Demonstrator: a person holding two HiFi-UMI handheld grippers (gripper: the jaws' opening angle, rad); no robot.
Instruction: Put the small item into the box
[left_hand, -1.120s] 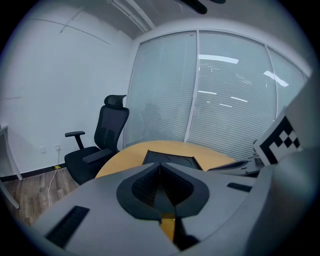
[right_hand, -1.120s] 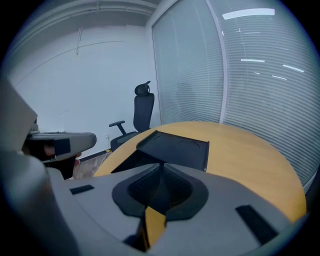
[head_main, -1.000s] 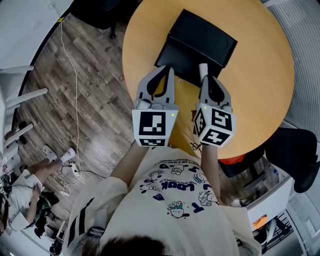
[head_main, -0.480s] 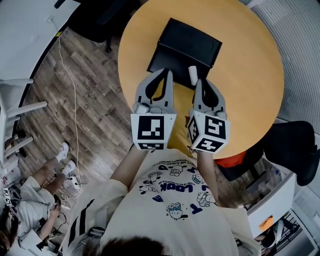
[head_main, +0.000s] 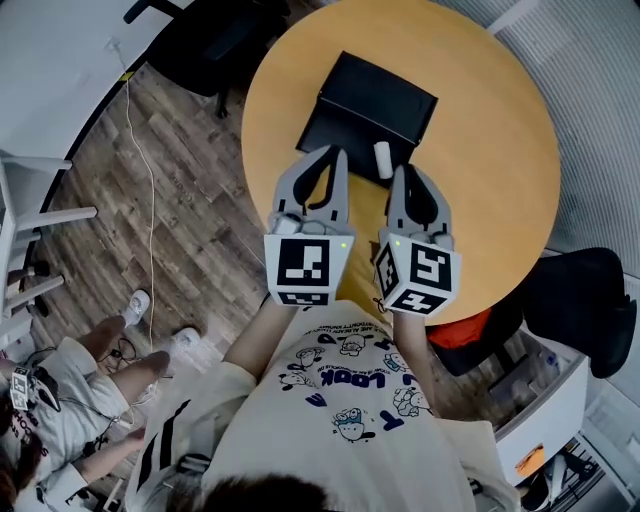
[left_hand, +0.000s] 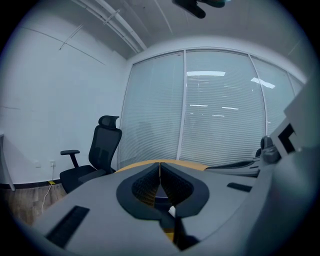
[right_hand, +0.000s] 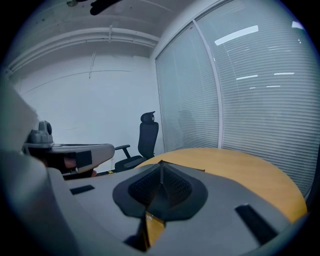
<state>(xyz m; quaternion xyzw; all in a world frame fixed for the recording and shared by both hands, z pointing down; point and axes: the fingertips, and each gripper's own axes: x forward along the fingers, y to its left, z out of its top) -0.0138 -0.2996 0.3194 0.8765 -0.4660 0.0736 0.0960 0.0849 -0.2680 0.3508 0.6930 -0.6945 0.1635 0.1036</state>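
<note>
A black box (head_main: 380, 92) sits on the round orange table (head_main: 500, 170), with a dark flap (head_main: 328, 132) lying toward me. The small item, a short white cylinder (head_main: 383, 160), lies at the box's near edge. My left gripper (head_main: 339, 156) hangs over the flap's near side; in the left gripper view (left_hand: 160, 165) its jaws meet with nothing held. My right gripper (head_main: 401, 172) hovers just near and right of the cylinder without touching it. In the right gripper view (right_hand: 161, 164) its jaws are also shut and empty.
A black office chair (head_main: 215, 40) stands beyond the table's far left and shows again as the chair (left_hand: 102, 150). Another dark seat (head_main: 580, 300) and an orange-red object (head_main: 465, 325) sit at the near right. A person (head_main: 60, 400) sits on the floor at lower left. Blinds (right_hand: 250, 90) cover the window wall.
Both grippers have lifted and drawn slightly back toward me. The right gripper's tip, close to the cylinder before, now stands apart from it. The cylinder stays by the box.
</note>
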